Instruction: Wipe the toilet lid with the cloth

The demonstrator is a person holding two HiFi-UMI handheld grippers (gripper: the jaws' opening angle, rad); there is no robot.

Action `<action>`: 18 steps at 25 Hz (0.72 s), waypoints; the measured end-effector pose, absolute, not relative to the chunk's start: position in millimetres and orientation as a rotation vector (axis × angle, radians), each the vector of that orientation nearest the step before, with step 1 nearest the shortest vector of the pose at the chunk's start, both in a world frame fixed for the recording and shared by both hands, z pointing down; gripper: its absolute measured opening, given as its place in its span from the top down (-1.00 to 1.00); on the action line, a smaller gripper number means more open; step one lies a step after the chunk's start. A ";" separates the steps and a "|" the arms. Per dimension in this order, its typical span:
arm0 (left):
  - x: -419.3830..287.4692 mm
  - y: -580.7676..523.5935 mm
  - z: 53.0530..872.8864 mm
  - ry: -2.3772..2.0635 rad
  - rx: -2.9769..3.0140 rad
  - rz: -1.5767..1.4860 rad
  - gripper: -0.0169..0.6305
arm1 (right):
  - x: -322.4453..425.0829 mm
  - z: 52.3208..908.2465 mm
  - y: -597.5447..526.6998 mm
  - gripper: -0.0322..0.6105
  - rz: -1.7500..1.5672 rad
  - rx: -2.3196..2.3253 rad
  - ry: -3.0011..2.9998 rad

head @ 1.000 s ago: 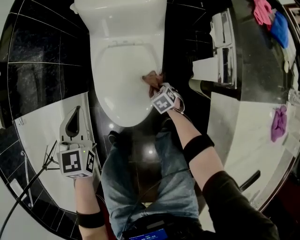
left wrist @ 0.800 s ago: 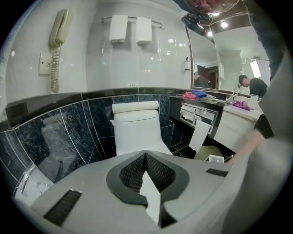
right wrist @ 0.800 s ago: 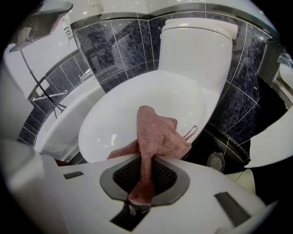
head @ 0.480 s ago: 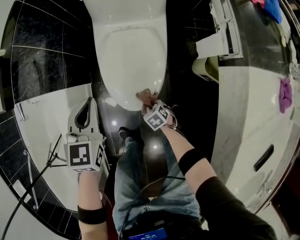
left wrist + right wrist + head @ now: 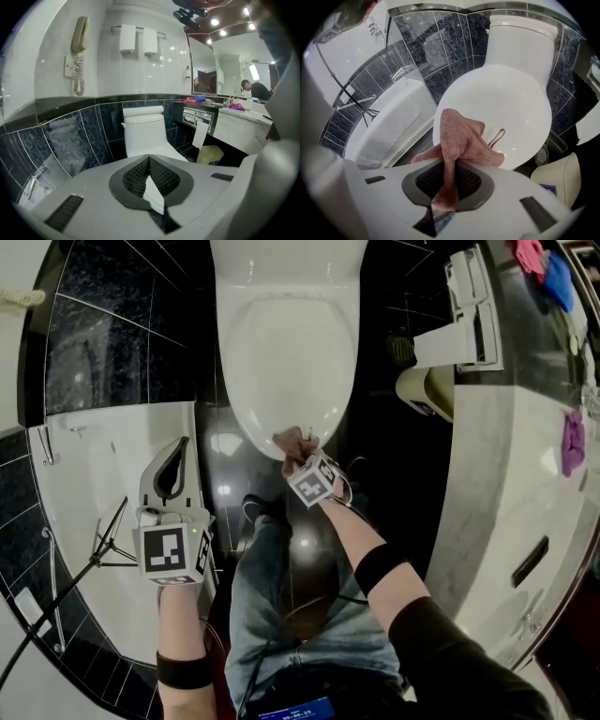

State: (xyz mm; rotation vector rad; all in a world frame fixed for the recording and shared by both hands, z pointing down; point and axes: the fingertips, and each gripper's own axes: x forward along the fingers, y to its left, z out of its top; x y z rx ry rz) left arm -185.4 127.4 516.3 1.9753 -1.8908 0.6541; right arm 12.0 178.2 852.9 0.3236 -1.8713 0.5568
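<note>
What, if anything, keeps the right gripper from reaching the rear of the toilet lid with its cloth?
Probably nothing, so yes: the right gripper, shut on the cloth, is at the front edge of the toilet lid, and the lid looks bare up to the tank.

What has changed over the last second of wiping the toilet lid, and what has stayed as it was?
The right gripper, shut on the cloth, has dragged it from the right side of the toilet lid towards the person to its front edge. Nothing was taken or let go. The left gripper stays shut and empty, left of the toilet.
</note>
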 end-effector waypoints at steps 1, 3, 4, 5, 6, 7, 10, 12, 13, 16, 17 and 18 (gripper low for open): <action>-186.0 128.3 515.9 -1.891 1.976 0.654 0.95 | 13.6 852.6 177.8 0.68 0.556 0.325 -1.870; -188.4 128.9 513.8 -1.895 1.973 0.645 0.95 | 14.7 849.6 174.1 0.68 0.563 0.339 -1.871; -189.6 129.0 512.4 -1.897 1.972 0.639 0.95 | 14.3 844.2 169.5 0.68 0.563 0.352 -1.876; -190.5 129.0 510.7 -1.899 1.970 0.634 0.95 | 13.8 836.7 164.5 0.68 0.562 0.365 -1.883; -190.9 128.9 508.6 -1.899 1.967 0.629 0.95 | 13.9 828.3 160.1 0.68 0.562 0.376 -1.889; -190.8 128.6 506.0 -1.900 1.965 0.623 0.95 | 14.3 818.9 156.1 0.68 0.562 0.385 -1.896; -188.5 127.0 494.4 -1.901 1.953 0.601 0.95 | 16.4 786.0 143.4 0.68 0.556 0.407 -1.927; -186.6 126.8 485.6 -1.897 1.939 0.595 0.95 | 18.5 763.4 134.6 0.68 0.550 0.421 -1.944; -185.4 126.1 481.4 -1.897 1.937 0.591 0.95 | 19.9 752.5 129.2 0.68 0.542 0.430 -1.951; -178.7 119.1 464.5 -1.880 1.945 0.573 0.95 | 22.1 720.4 110.7 0.68 0.503 0.451 -1.972; -177.8 118.3 459.6 -1.876 1.943 0.569 0.95 | 22.2 710.5 106.6 0.68 0.493 0.455 -1.977; -177.8 118.6 455.1 -1.878 1.939 0.564 0.95 | 22.5 700.9 103.6 0.68 0.487 0.459 -1.980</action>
